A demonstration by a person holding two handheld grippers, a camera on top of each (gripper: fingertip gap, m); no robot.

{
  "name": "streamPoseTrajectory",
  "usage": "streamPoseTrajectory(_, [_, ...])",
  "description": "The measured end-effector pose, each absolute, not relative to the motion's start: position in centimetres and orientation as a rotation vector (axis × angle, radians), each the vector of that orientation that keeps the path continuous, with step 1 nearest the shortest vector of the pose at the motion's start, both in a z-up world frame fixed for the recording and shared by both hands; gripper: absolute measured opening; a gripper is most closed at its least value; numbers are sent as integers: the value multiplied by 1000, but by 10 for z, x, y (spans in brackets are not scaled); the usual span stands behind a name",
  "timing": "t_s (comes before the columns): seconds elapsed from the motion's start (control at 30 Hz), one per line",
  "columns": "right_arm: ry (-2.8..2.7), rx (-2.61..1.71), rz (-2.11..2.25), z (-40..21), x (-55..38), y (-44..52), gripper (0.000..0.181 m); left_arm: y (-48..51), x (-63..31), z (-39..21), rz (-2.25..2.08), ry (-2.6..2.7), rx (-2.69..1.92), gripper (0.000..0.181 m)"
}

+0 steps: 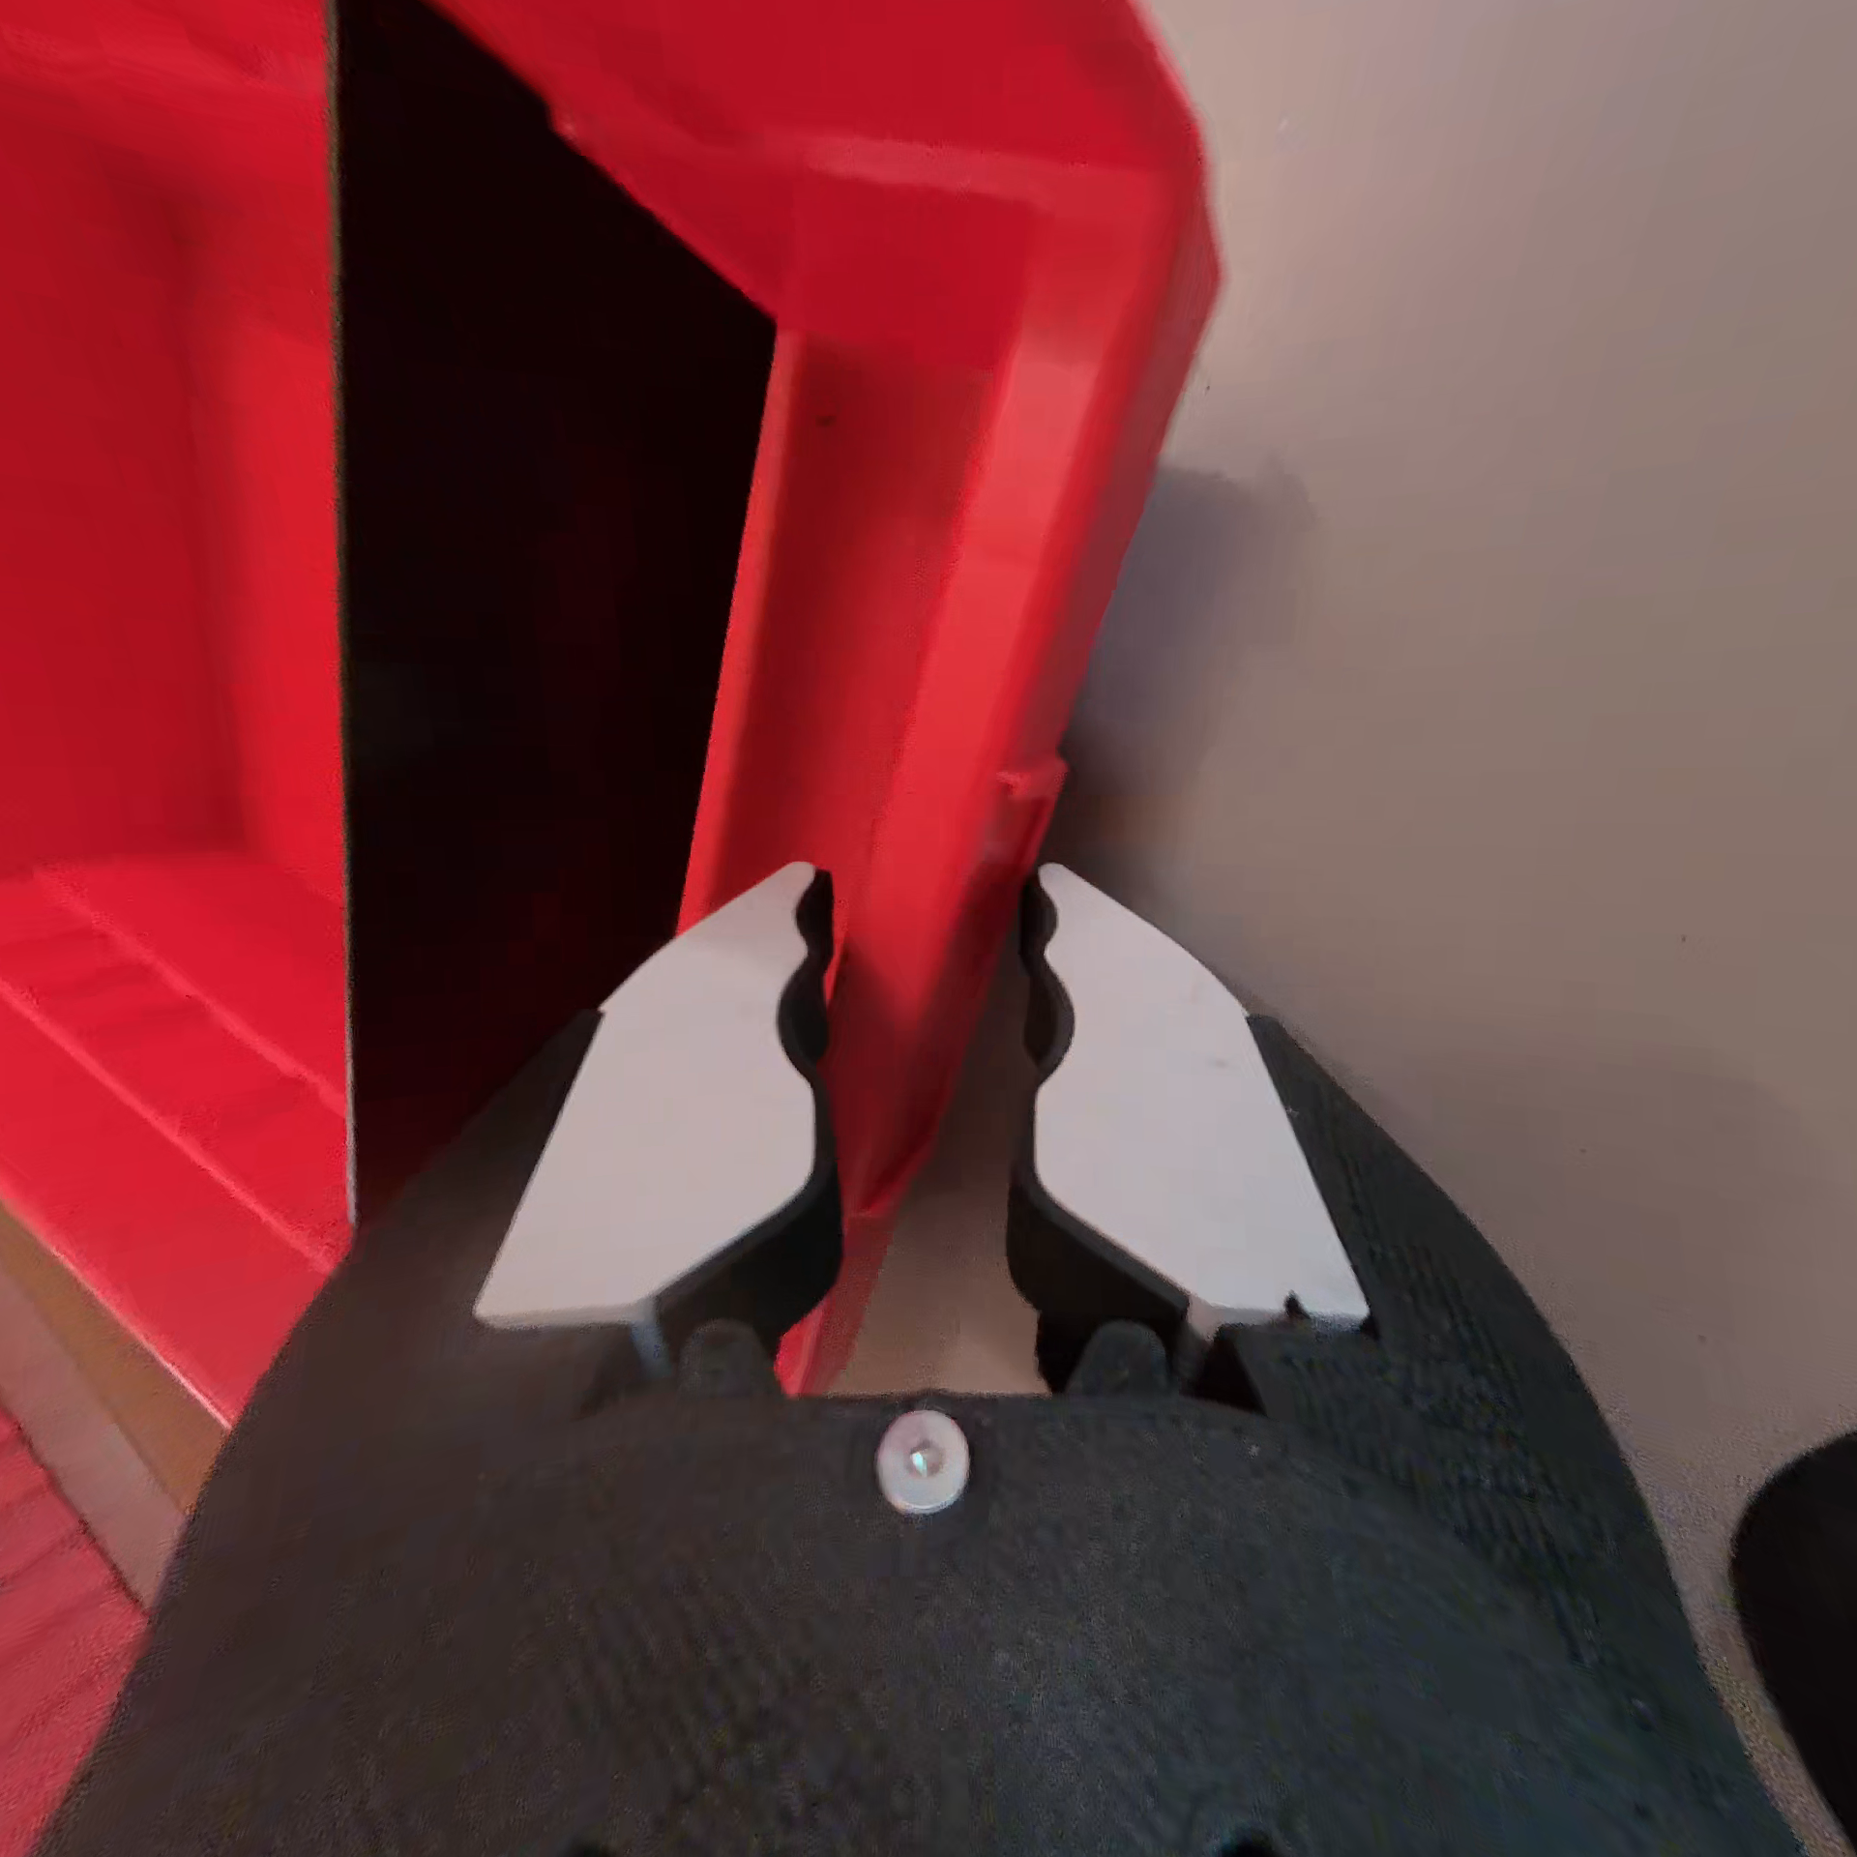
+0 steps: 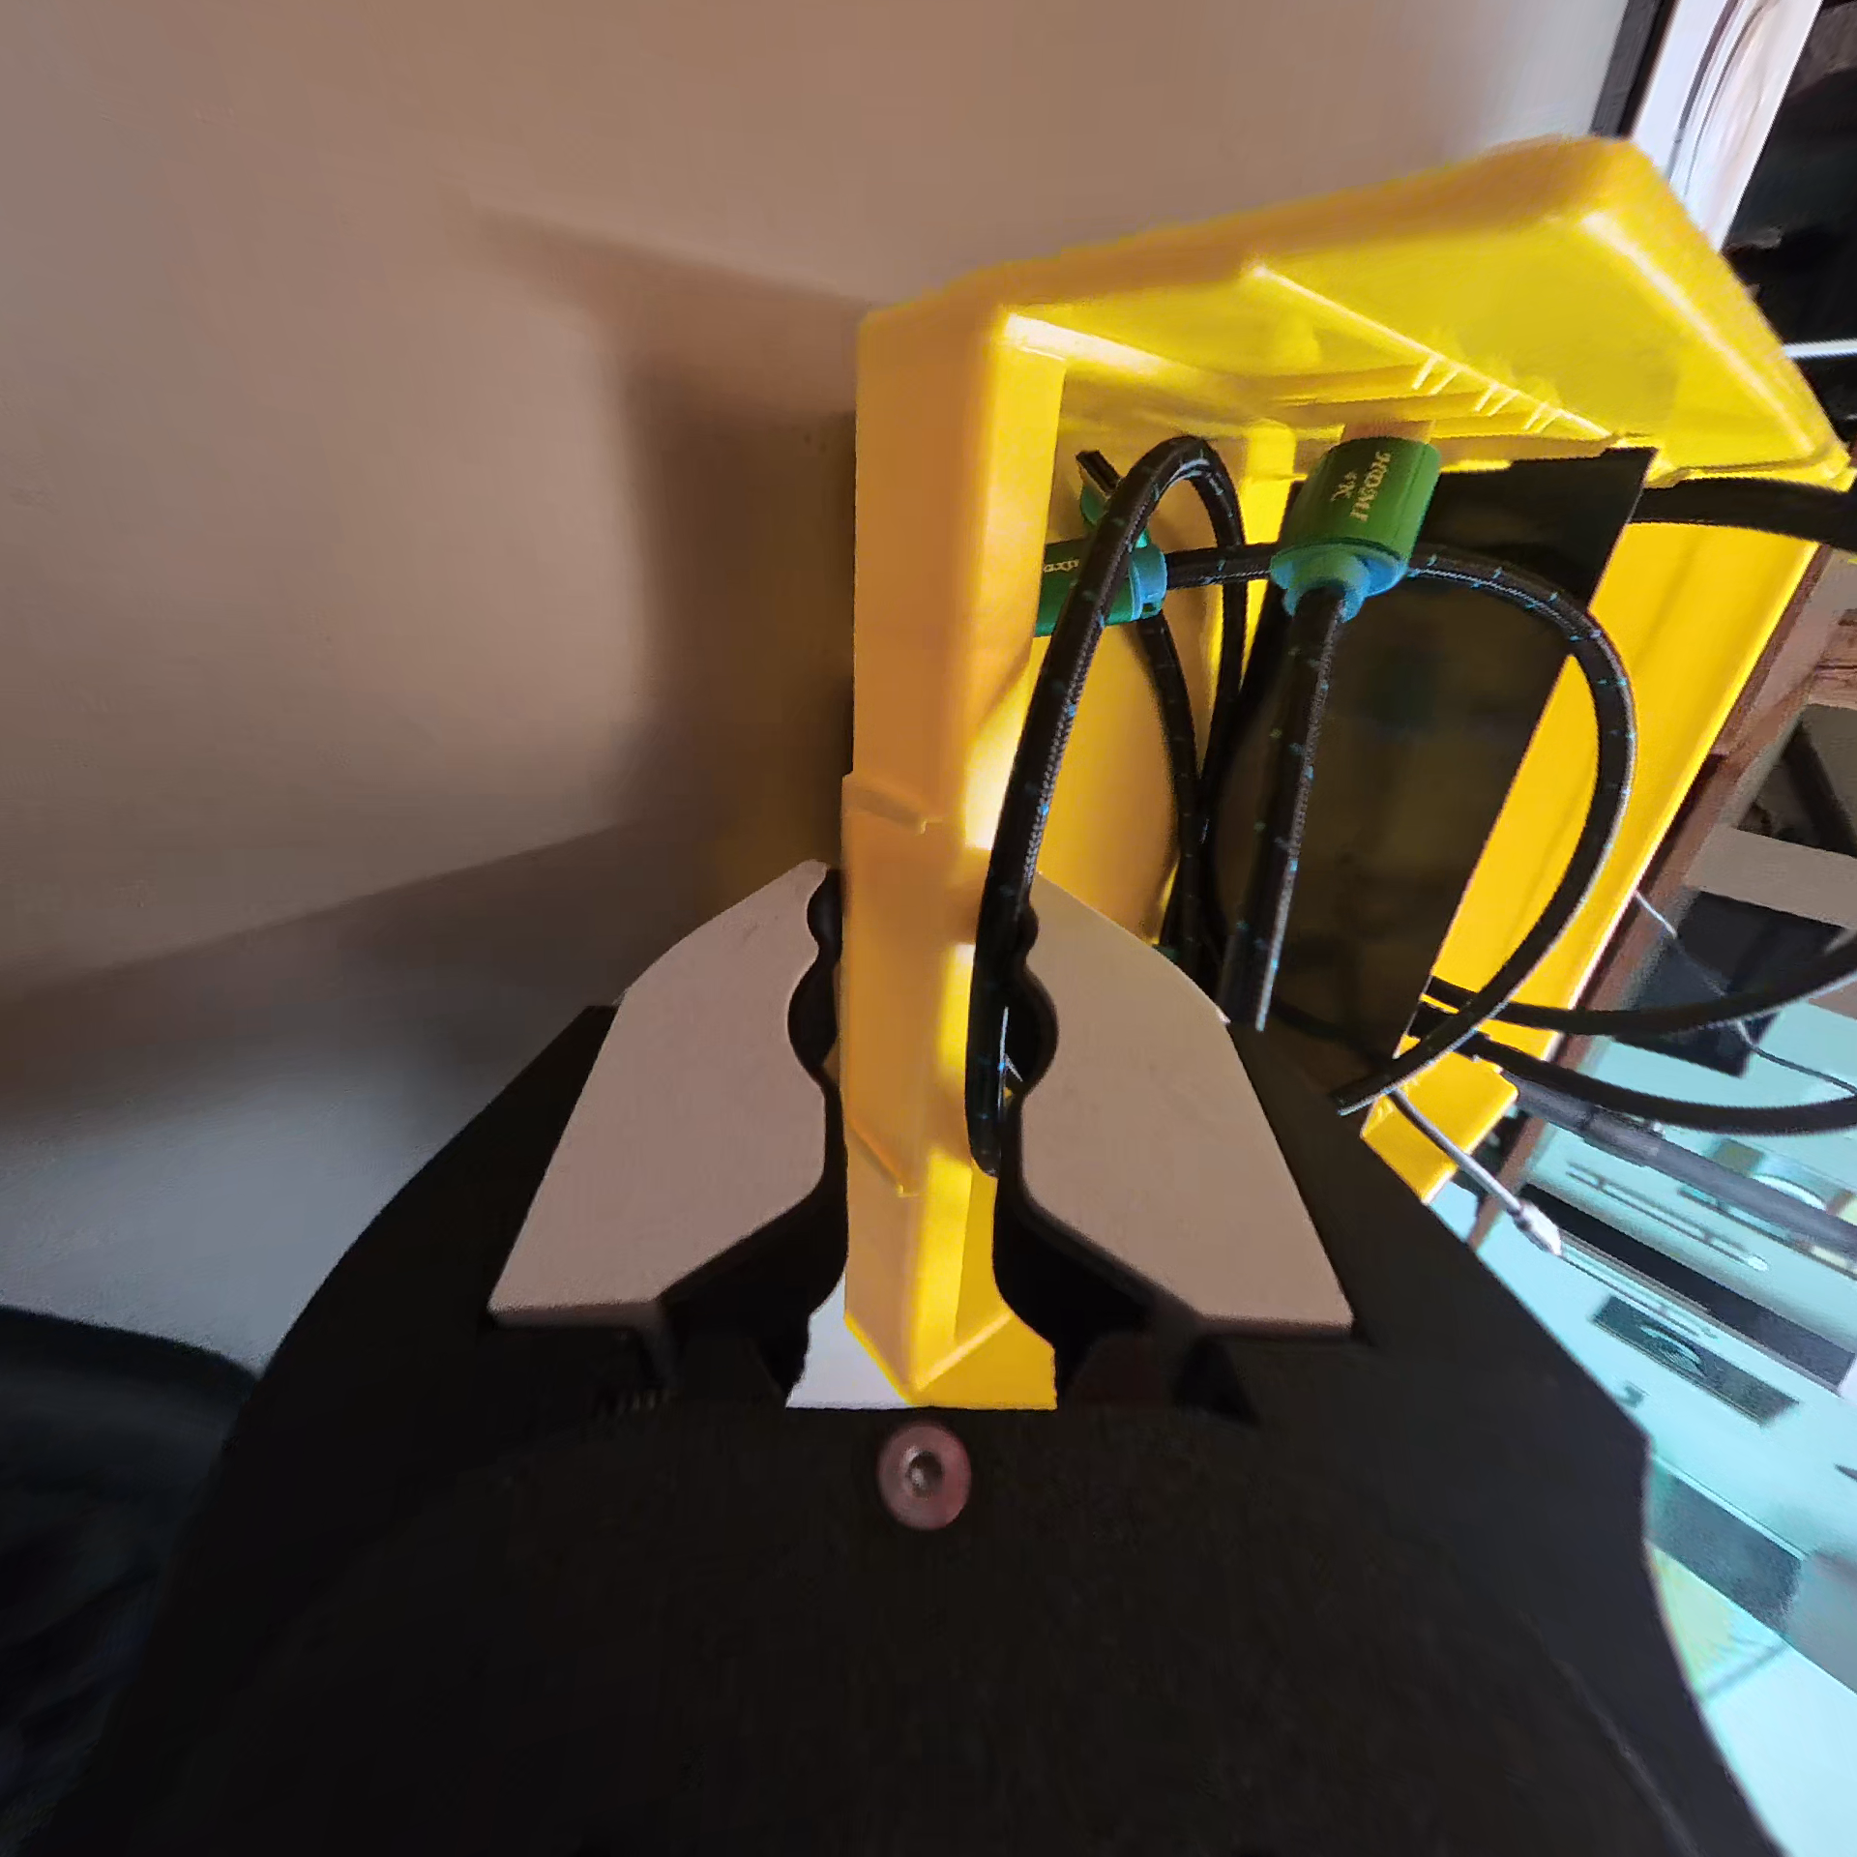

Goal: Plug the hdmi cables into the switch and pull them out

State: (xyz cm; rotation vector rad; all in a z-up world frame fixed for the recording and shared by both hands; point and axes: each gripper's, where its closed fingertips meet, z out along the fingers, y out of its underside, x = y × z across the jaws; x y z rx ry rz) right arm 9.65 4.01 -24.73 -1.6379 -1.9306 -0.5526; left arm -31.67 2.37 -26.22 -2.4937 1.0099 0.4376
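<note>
Left gripper: its white fingers with black wavy pads straddle the side wall of a red moulded plastic bin; a gap shows at the right pad, so whether it is clamping cannot be told.
Right gripper: closed around the rim wall of a yellow moulded plastic bin, with a loop of cable caught against the inner pad.
Yellow bin contents: black braided HDMI cables with green plug housings, coiled loosely, and a flat dark panel, possibly the switch, though that is unclear.
Red bin contents: a dark interior; nothing identifiable inside.
Risk, cables: the yellow bin appears tipped, so the loose coils could slide out over the rim.
Risk, grip: the trapped loop may be pinched, or weaken the hold.
Risk, red bin: an incomplete grip could let it slip.
</note>
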Motion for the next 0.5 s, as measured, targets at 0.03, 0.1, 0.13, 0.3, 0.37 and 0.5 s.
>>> streamPoseTrajectory(0.03, [-1927, -1637, -534, -247, 95, 37, 30, 27, -314, -262, 457, 1043, -2466, 32])
streamPoseTrajectory(0.1, [-1920, -1628, -513, -246, 93, 33, 30, 32, -309, -262, 507, 1079, -2427, 31])
streamPoseTrajectory(0.13, [-1915, -1625, -508, -247, 92, 33, 30, 35, -304, -262, 504, 1090, -2406, 31])
streamPoseTrajectory(0.3, [-1899, -1601, -487, -246, 88, 32, 30, 36, -259, -262, 405, 1132, -2349, 30])
streamPoseTrajectory(0.37, [-1902, -1580, -483, -246, 86, 31, 30, 32, -233, -262, 345, 1202, -2295, 29])
streamPoseTrajectory(0.5, [-1908, -1542, -476, -246, 82, 29, 30, 21, -171, -262, 246, 1436, -2113, 30])
